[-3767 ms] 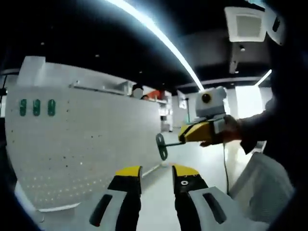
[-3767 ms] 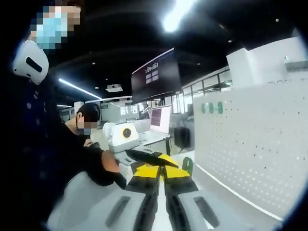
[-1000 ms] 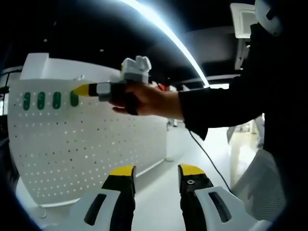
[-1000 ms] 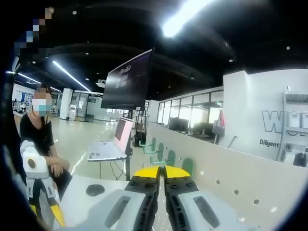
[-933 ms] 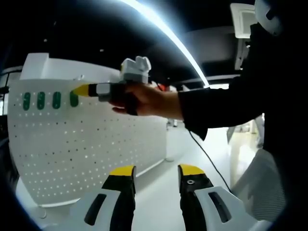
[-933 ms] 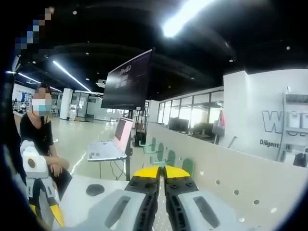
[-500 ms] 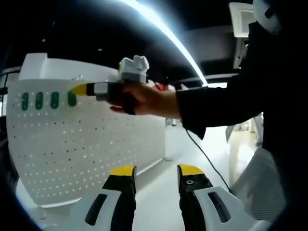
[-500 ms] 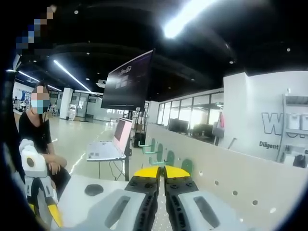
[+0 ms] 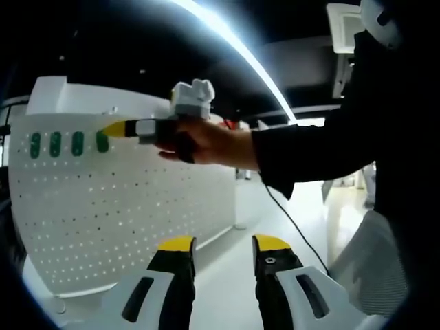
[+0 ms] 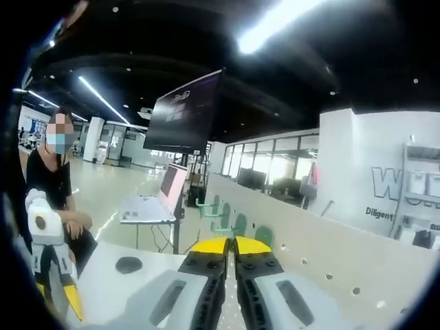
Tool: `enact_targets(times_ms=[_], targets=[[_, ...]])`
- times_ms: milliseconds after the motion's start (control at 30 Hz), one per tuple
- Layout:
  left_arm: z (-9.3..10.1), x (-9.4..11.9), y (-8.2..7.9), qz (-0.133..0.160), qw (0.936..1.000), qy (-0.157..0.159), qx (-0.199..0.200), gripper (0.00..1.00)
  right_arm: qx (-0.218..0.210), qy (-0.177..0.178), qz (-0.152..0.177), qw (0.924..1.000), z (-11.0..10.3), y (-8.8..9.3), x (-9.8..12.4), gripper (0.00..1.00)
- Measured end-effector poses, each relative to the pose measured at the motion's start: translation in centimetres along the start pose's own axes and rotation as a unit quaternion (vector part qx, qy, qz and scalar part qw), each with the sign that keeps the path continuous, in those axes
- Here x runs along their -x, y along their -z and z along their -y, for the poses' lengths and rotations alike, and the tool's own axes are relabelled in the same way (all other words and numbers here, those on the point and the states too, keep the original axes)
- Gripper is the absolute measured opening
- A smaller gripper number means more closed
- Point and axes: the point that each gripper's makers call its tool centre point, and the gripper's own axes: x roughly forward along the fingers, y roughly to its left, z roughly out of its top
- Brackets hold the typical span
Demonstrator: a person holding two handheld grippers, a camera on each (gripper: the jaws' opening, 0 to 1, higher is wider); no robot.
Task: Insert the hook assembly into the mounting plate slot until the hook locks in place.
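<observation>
1. Left gripper view, change: against the picture from 3.8 s ago, the right gripper (image 9: pixel 115 128) has gone from 3 o'clock, where it held a green hook out in the open, up to the white pegboard (image 9: pixel 137 220) at 10 o'clock. Over the last second almost nothing has shifted.

2. Left gripper view, count: four green hooks stand in a row along the pegboard's top edge at 9 to 10 o'clock. The fourth hook (image 9: pixel 102 141) sits right at the right gripper's yellow tip, seated against the board; whether it has locked cannot be told. The person's hand (image 9: pixel 196 143) grips the right gripper, with a dark sleeve (image 9: pixel 309 155) running off to 3 o'clock. The left gripper (image 9: pixel 218 246) rises at 6 o'clock, its two yellow-tipped jaws spread with nothing between them.

3. Right gripper view, change: next to the picture from 0.5 s ago the view has tilted slightly; the things look unmoved.

4. Right gripper view, count: the right gripper (image 10: pixel 229 245) at 6 o'clock has both jaws pressed together, with the newest hook (image 10: pixel 264 236) just past their tips; whether they pinch it cannot be told. Three more green hooks recede toward 11 o'clock. One laptop (image 10: pixel 152 205) stands at 9 o'clock and one dark screen (image 10: pixel 187 113) hangs at 11 o'clock.
</observation>
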Motion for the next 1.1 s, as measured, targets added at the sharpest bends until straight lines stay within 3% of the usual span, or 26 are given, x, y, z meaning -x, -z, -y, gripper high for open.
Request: enact_targets(times_ms=[167, 567, 1100], targets=[[0.1, 0.0, 0.1, -0.001, 1.0, 0.001, -0.001, 0.33, 0.02, -0.005, 0.009, 0.9998, -0.4, -0.8, 0.0, 0.0], [0.2, 0.0, 0.0, -0.001, 1.0, 0.004, -0.002, 0.32, 0.023, 0.004, 0.001, 0.9997, -0.3, -0.2, 0.2, 0.0], [0.4, -0.1, 0.1, -0.002, 1.0, 0.008, -0.002, 0.31, 0.002, 0.019, 0.016, 0.9997, -0.2, 0.1, 0.4, 0.0]])
